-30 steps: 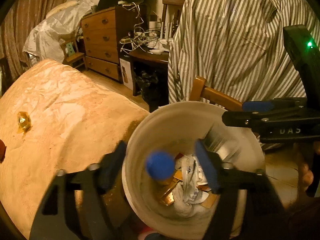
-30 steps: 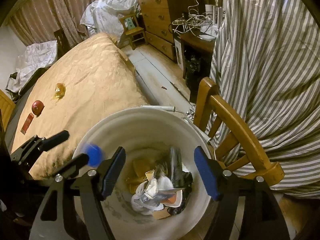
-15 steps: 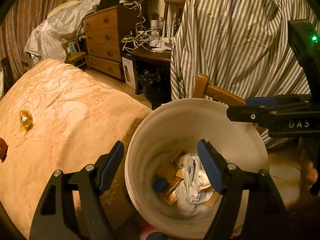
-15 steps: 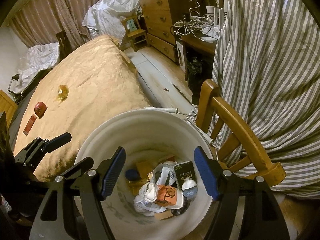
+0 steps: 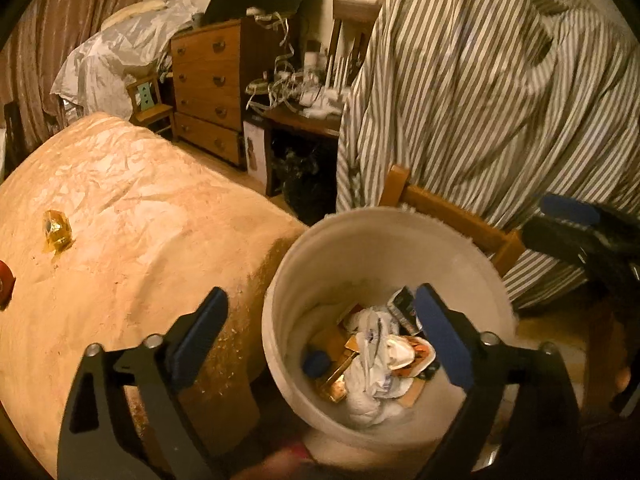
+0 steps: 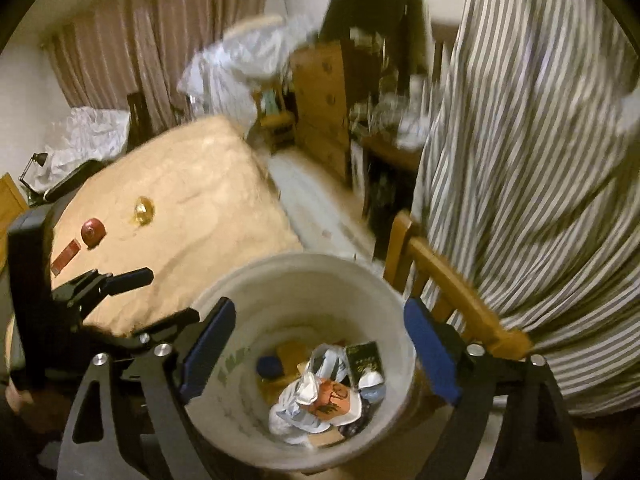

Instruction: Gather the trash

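White plastic bin stands on the floor beside the bed, holding wrappers, crumpled paper and a blue cap. Left gripper and right gripper hang over it, jaws spread, empty. A gold wrapper lies on the bed, far left.

The bucket was white, the bedspread tan. A draped cloth bore grey-and-white stripes; the cap was blue.

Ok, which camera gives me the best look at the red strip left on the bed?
The right wrist view: the red strip lies whole on the bed, beside the red ball. The left wrist view cuts it off; only the ball's edge shows there.
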Demonstrator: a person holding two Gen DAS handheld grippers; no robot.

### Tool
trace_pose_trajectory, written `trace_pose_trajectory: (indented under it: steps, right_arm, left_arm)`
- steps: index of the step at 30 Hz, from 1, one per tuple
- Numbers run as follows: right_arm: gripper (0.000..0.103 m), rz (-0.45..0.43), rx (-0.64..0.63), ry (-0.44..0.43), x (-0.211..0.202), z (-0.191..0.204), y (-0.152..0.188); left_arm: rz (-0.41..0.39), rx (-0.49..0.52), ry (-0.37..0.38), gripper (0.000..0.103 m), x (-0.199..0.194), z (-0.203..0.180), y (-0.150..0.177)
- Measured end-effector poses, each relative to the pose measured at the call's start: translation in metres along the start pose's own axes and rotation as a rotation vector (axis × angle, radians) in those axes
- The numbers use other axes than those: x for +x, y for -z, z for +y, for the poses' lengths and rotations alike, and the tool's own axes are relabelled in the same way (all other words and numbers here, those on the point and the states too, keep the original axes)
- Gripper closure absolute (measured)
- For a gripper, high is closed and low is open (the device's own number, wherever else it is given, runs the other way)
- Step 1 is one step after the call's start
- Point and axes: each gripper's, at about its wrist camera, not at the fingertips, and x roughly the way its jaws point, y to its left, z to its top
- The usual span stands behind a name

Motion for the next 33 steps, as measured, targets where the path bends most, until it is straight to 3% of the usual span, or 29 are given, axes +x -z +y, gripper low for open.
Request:
trace_pose_trajectory:
  steps: [5, 14, 20, 24, 33]
  right_arm:
    - [0.005, -0.140, -0.037, 0.052, -0.058, 0.029, 0.034]
    - [0.005, -0.294, -0.031, 0.115, -0.143, 0.067, 0.102]
    - [0.005, -0.339, -0.004, 0.122, -0.183, 0.078, 0.137]
    - [0.005, -0.324, 0.002, 0.124, -0.196, 0.081, 0.152]
    - [0.005, -0.319, 0.028, 0.141, -0.209, 0.069, 0.154]
  left_arm:
    - [-0.108, -0.039, -0.005, 0.006, -0.048, 0.017, 0.007]
    - [-0.226, -0.038, -0.053, 0.006, -0.120, 0.009, 0.041]
    - [-0.281, -0.021, -0.068, 0.006, -0.163, -0.001, 0.066]
    - [-0.304, -0.004, -0.064, 0.006, -0.182, -0.007, 0.076]
    - [-0.323, 0.052, -0.035, 0.006, -0.202, -0.024, 0.091]
